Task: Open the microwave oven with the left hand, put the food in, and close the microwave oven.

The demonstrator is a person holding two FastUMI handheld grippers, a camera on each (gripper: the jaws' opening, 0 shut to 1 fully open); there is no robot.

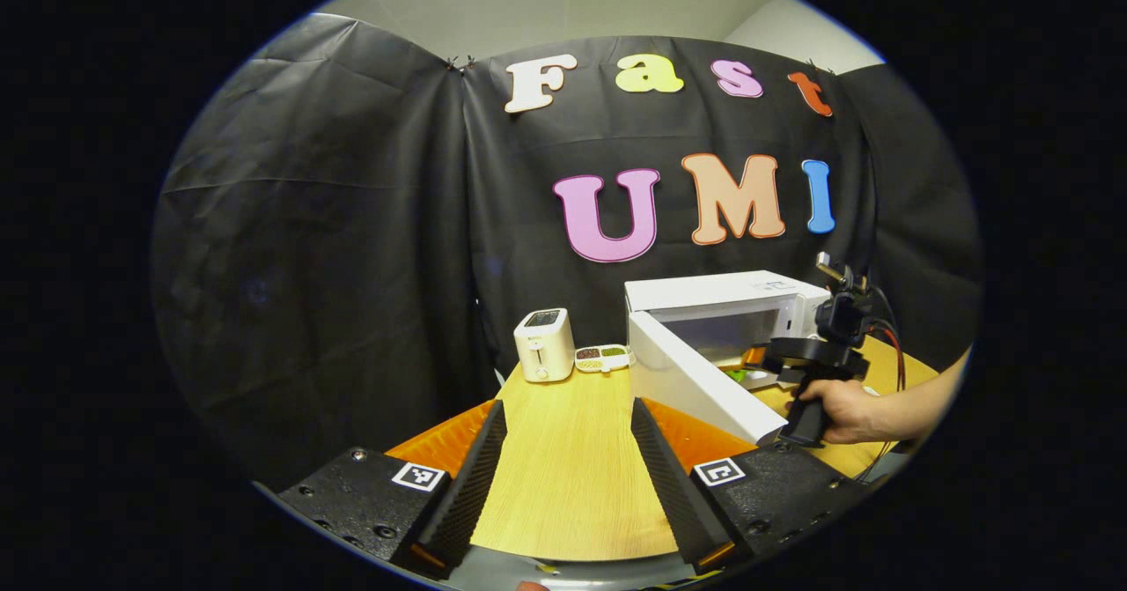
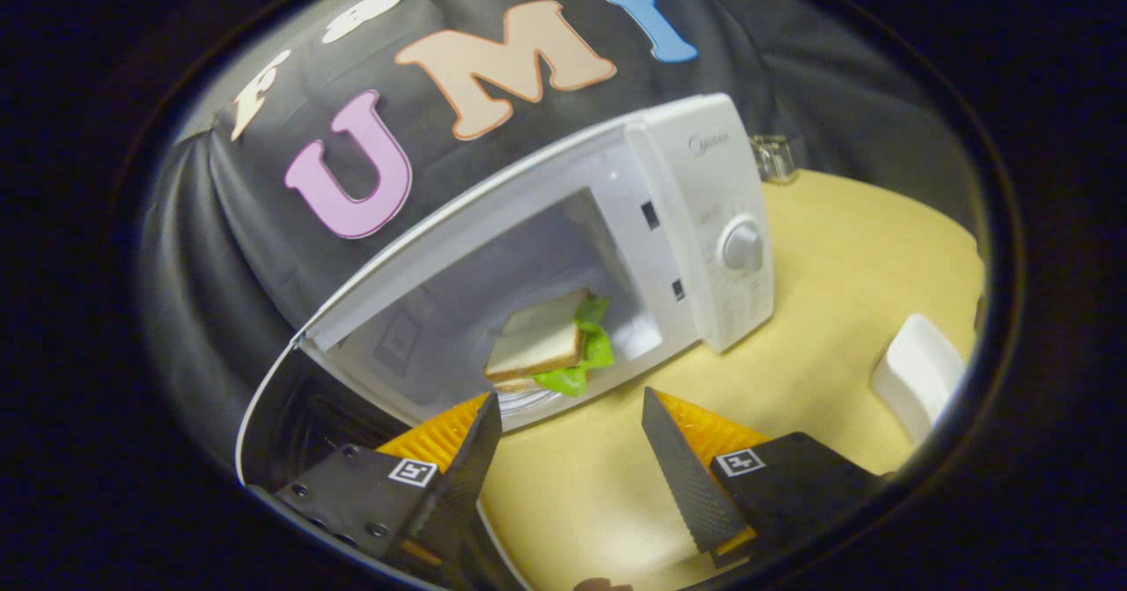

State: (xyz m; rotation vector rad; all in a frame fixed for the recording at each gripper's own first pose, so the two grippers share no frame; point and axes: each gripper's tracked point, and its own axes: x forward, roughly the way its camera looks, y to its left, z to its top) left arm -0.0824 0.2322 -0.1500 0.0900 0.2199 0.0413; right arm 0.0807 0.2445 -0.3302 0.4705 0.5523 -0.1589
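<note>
Resting on: a pale wood-grain table (image 1: 572,450) carries everything, its grain running away from the left gripper view toward the wall.
Room: black cloth (image 1: 335,221) hangs in folds behind the table, with a pale ceiling (image 1: 546,1) and a strip of light above it.
Microwave (image 2: 704,221): white, standing at the back of the table, its dial on the right panel.
Door (image 1: 696,380): swung wide open toward the front, seen edge-on in the left gripper view.
Sandwich (image 2: 541,344): bread with green lettuce, lying inside the microwave cavity on the plate there.
Left gripper (image 1: 568,450): fingers spread wide apart, nothing between them, held above bare table well back from the microwave.
Right gripper (image 2: 572,450): fingers spread wide, holding nothing, just in front of the cavity mouth; in the left gripper view it shows farther off at the opening, gripped by a hand (image 1: 841,410).
Toaster (image 1: 544,344): white, at the back of the table, left of the microwave.
Tray (image 1: 603,358): small divided dish with coloured bits, between toaster and microwave.
White object (image 2: 916,375): on the table right of the microwave; what it is I cannot tell.
</note>
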